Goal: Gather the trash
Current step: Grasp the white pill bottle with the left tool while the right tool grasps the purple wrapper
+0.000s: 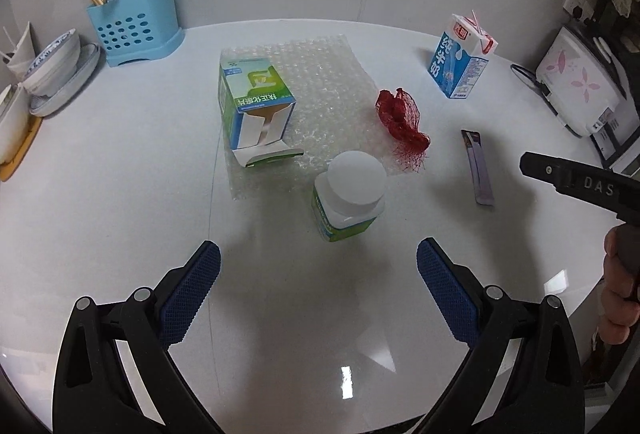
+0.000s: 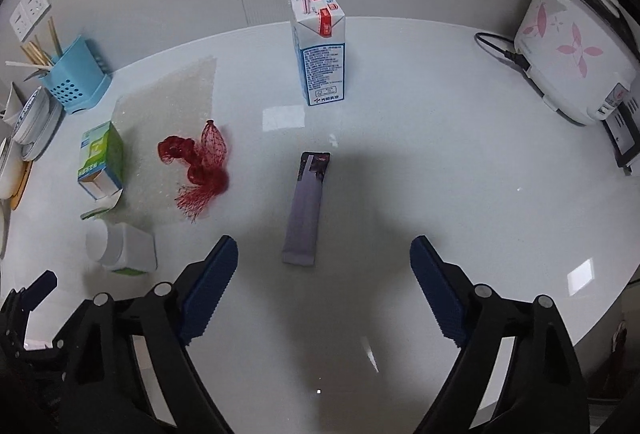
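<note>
Trash lies scattered on the white table point(image 2: 460, 162). A purple sachet point(image 2: 306, 208) lies flat just ahead of the right gripper point(image 2: 324, 262), lined up with the gap between its jaws, which stand wide with nothing in them. That line-up suggests the sachet is the right hand's pick.

A white-capped bottle point(image 1: 348, 196) stands just ahead of the left gripper point(image 1: 318, 270), also centred between wide, empty jaws, so it looks like the left hand's target. Both grippers tilt steeply down at the table, as suits a pick from above.

Beyond the bottle, an open green box point(image 1: 254, 106) sits on a sheet of bubble wrap point(image 1: 328, 90), with a red net point(image 1: 400, 116) at the sheet's edge. A milk carton point(image 2: 320, 50) with a straw stands upright further back, well apart from the rest.

No bin shows in either view, so where the trash goes cannot be told.
</note>
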The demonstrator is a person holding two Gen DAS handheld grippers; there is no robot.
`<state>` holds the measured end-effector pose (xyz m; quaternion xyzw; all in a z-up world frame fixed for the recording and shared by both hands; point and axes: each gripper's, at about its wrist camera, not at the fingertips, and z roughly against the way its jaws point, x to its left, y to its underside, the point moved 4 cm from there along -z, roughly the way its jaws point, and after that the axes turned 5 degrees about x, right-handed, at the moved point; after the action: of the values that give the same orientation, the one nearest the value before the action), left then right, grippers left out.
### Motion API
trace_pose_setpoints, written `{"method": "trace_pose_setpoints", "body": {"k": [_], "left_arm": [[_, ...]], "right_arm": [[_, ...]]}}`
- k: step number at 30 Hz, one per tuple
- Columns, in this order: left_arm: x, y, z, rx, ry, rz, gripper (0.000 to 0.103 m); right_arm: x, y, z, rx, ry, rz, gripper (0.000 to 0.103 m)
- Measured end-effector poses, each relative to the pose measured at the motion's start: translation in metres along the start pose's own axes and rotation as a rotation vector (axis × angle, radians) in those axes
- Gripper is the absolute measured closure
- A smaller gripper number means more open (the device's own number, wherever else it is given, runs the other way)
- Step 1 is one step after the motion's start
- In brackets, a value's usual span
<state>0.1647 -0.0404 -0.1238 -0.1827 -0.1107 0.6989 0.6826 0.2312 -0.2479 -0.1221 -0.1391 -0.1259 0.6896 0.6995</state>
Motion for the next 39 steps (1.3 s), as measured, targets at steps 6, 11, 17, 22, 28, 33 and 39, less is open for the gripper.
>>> {"method": "trace_pose_setpoints", "body": {"k": [6, 11, 17, 22, 28, 33, 39], "left_arm": [[-0.006, -0.014, -0.022, 0.021, 0.013, -0.004, 0.007], [-0.007, -0.020, -0.039, 0.043, 0.013, 0.002, 0.016], [-0.012, -0.023, -0.051, 0.073, 0.026, -0.006, 0.041], [-0.016, -0.023, -0.055, 0.088, 0.025, -0.022, 0.057], [-0.015, -0.022, -0.053, 0.082, 0.026, -0.011, 0.058], [-0.009, -0.019, -0.045, 0.074, 0.022, -0.002, 0.059], [-0.006, -0.016, -0.038, 0.066, 0.015, -0.003, 0.062]], "right_arm": [[0.006, -0.023, -0.036, 0.057, 0.021, -0.033, 0.035], [0.007, -0.033, -0.061, 0.120, 0.045, -0.062, 0.048], [0.011, -0.037, -0.074, 0.153, 0.079, -0.064, 0.063], [0.011, -0.037, -0.077, 0.165, 0.096, -0.066, 0.079], [0.008, -0.037, -0.077, 0.170, 0.087, -0.080, 0.090], [0.006, -0.035, -0.074, 0.170, 0.087, -0.075, 0.092], [0.003, -0.030, -0.063, 0.147, 0.081, -0.068, 0.092]]}}
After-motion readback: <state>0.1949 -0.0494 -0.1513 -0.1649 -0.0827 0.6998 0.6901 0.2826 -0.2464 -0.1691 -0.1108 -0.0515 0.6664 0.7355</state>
